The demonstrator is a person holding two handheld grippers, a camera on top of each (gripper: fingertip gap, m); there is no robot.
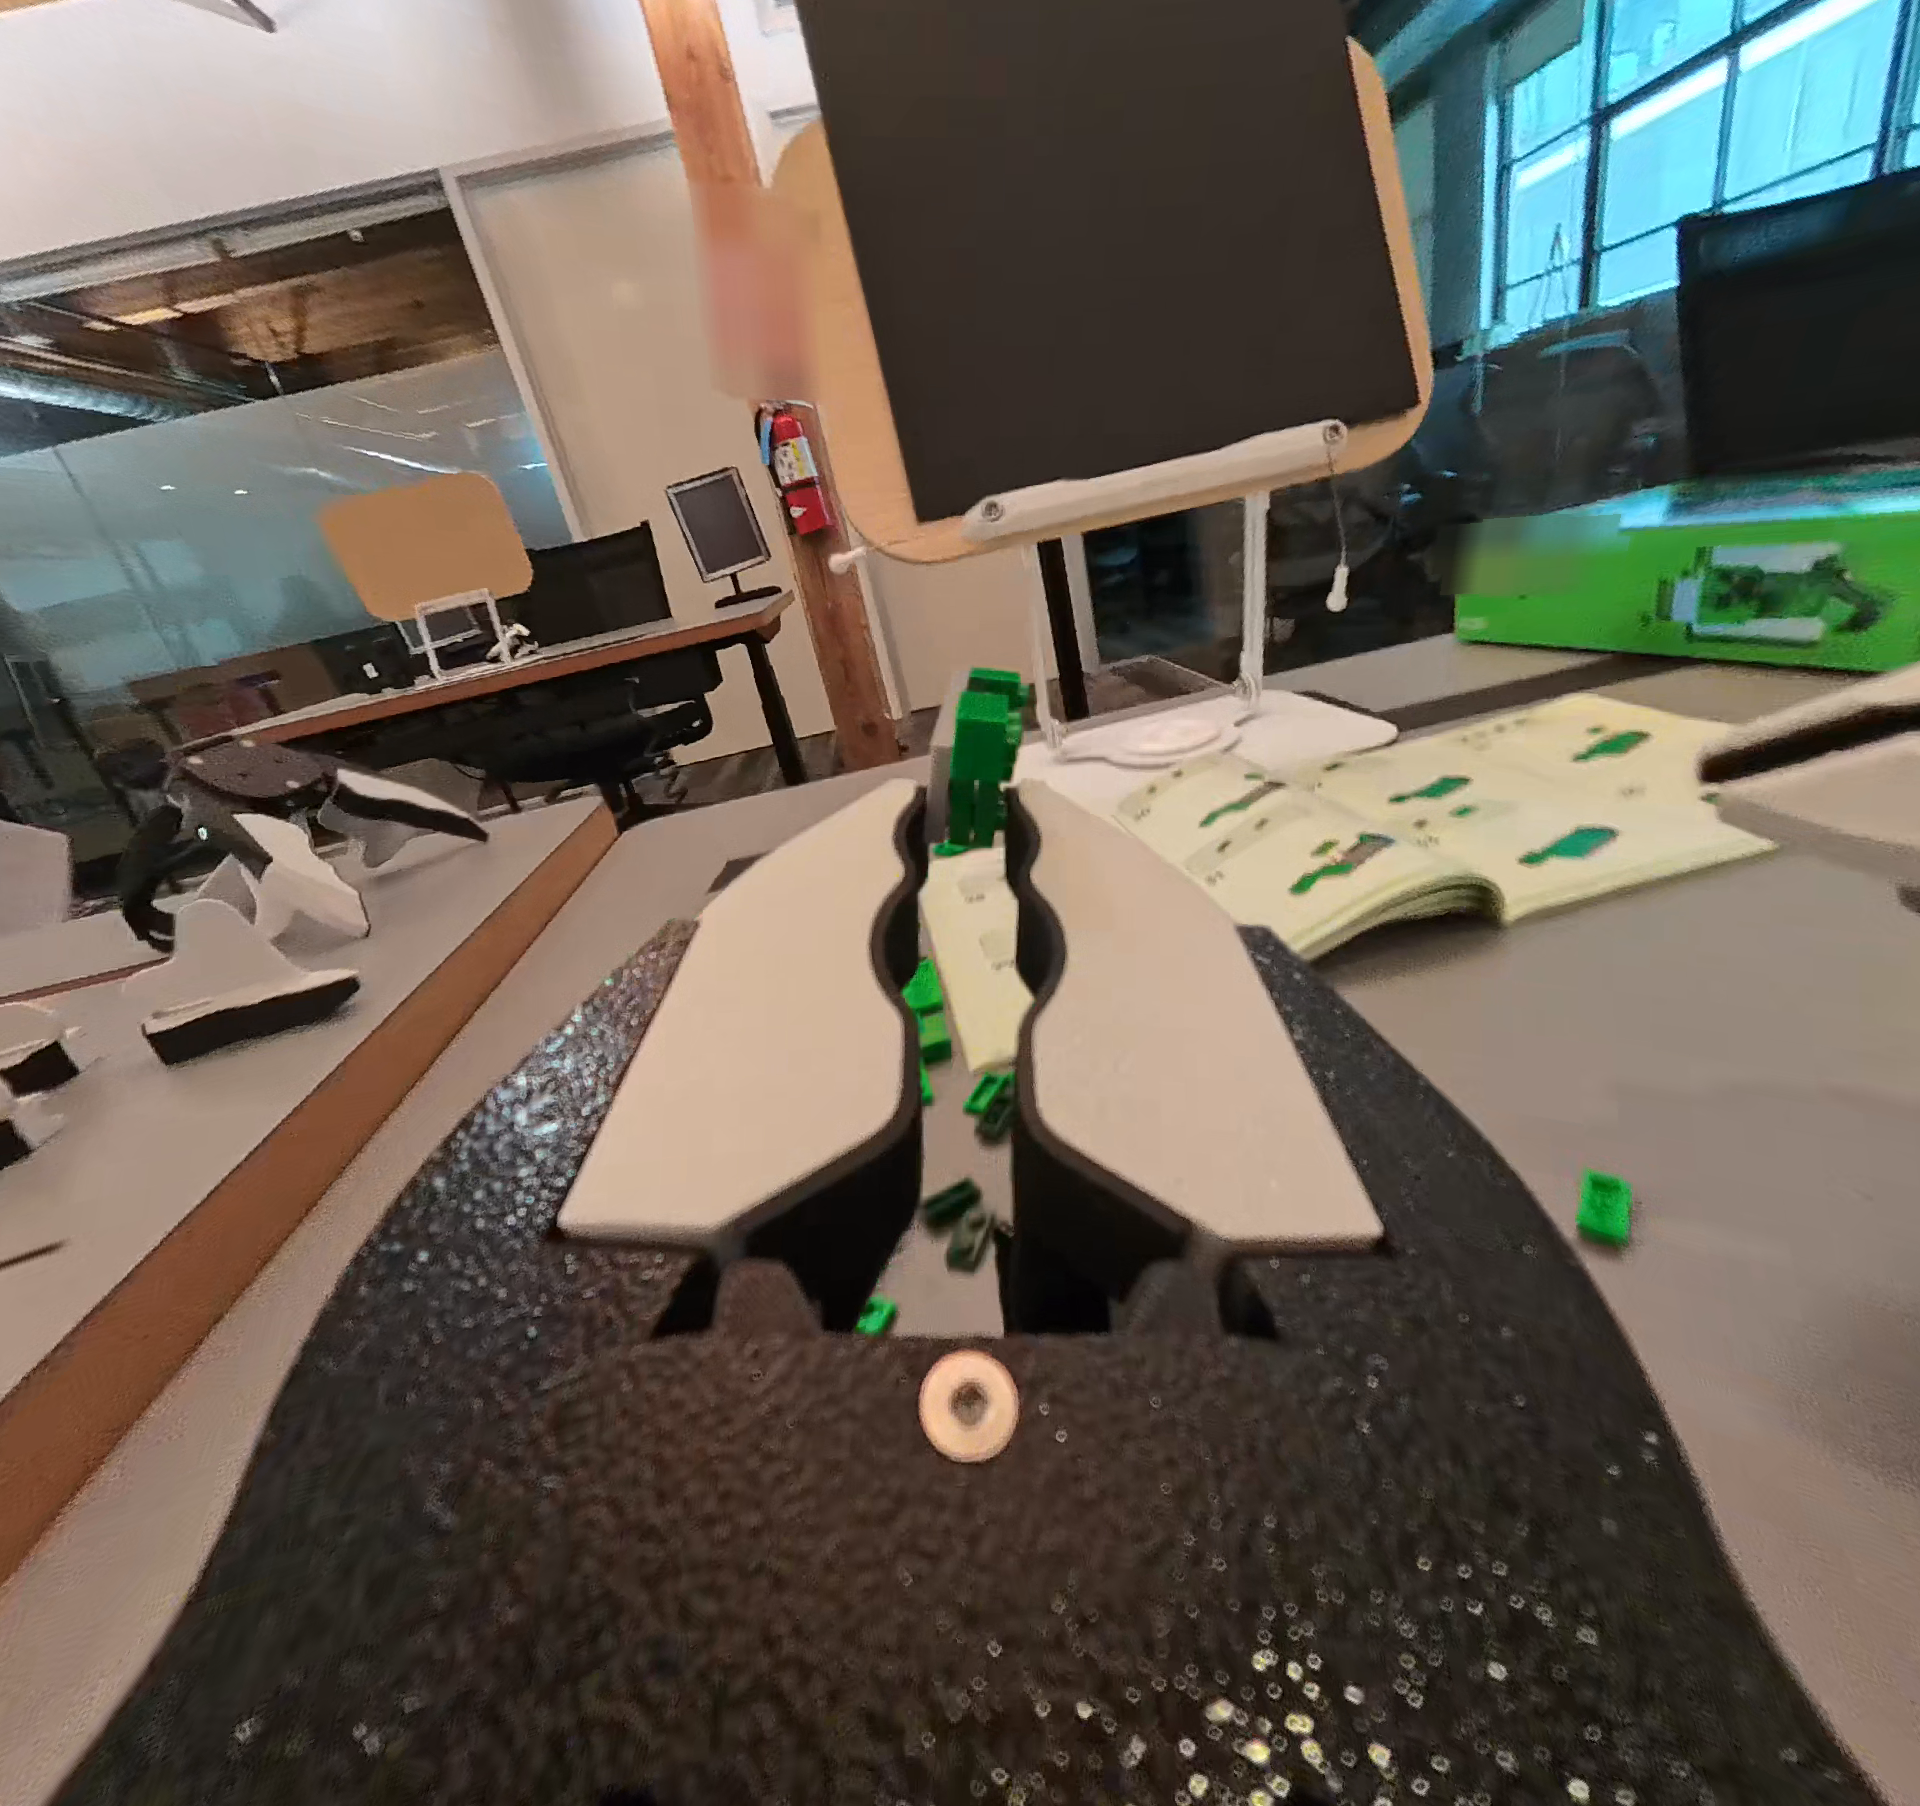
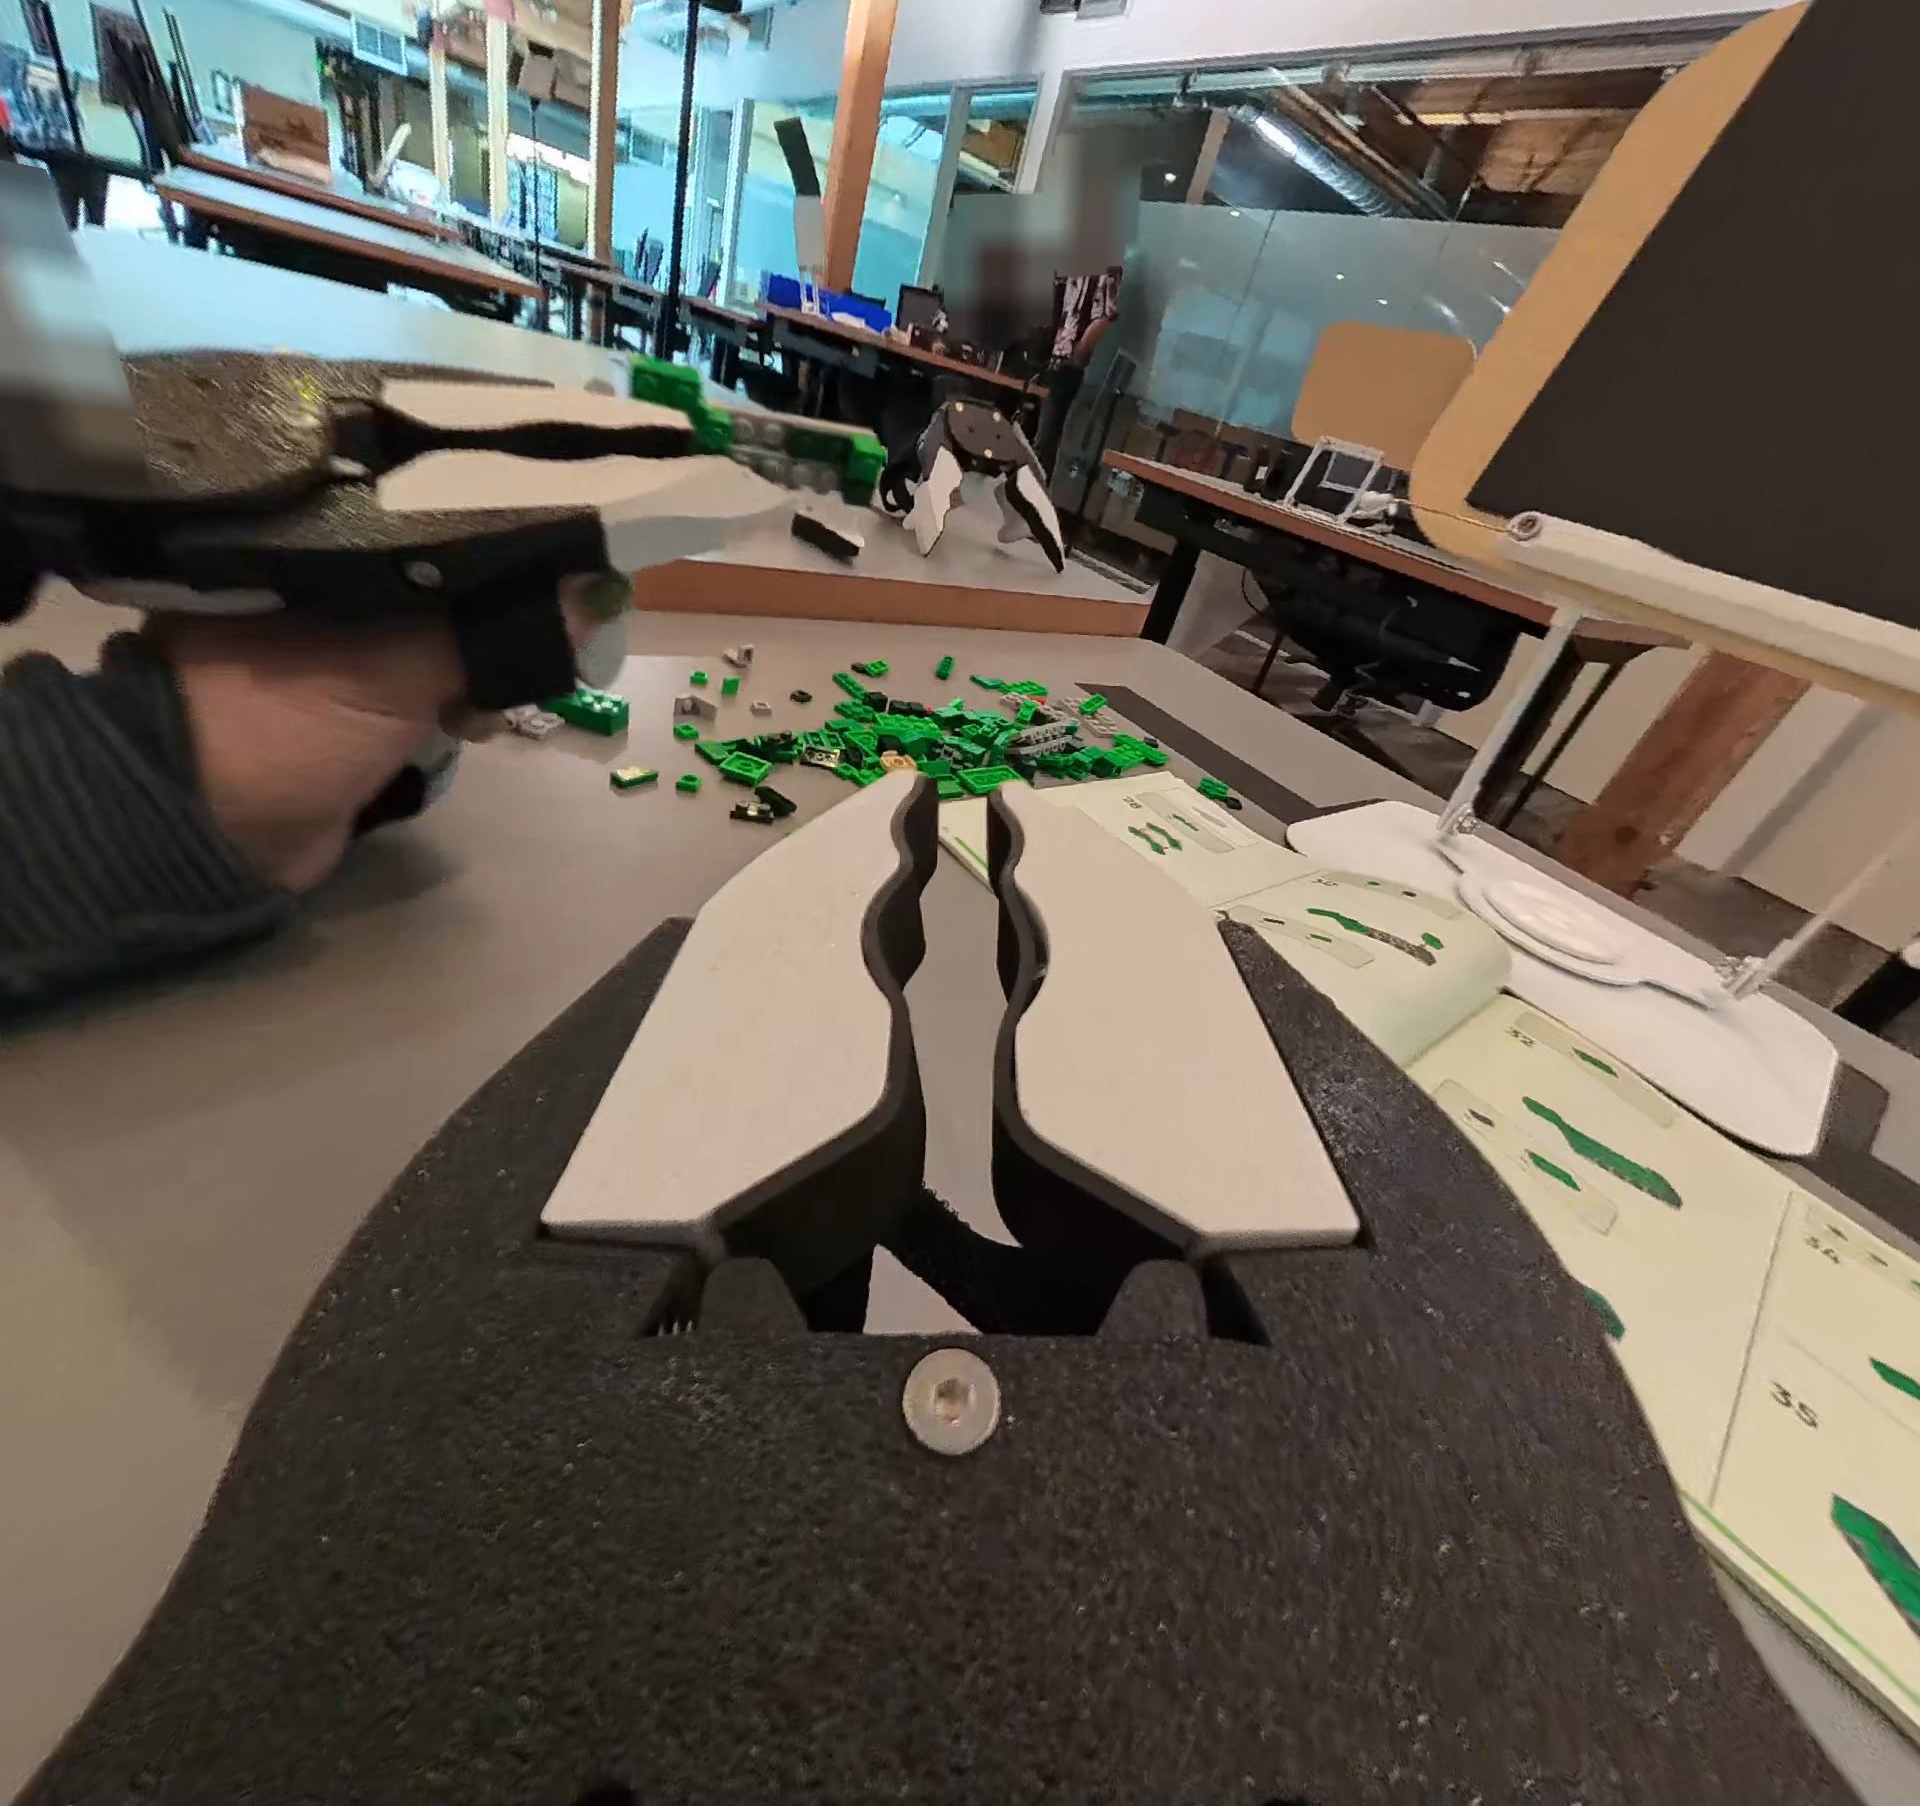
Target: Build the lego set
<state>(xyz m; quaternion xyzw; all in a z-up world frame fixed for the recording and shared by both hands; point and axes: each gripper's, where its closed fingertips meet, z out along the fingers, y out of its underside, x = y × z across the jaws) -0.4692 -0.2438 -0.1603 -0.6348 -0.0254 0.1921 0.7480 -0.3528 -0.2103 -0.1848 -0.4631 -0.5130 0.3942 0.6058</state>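
Assembly was mid-build at inspection. L gripper was clamped on a partly built green-and-grey lego strip, held up off the table, w/ the strip sticking out past my fingertips; left wrist view showed the same piece between the tips. R gripper was empty, jaws slightly parted, low over the table near the open instruction booklet. Loose brick pile lay just beyond the R tips, beside the booklet's far edge. Judged step: holding the sub-assy while fetching the next part. Next move, in my judgement: R picks one small brick from the pile w/o scattering others, then aligns studs squarely before pressing.
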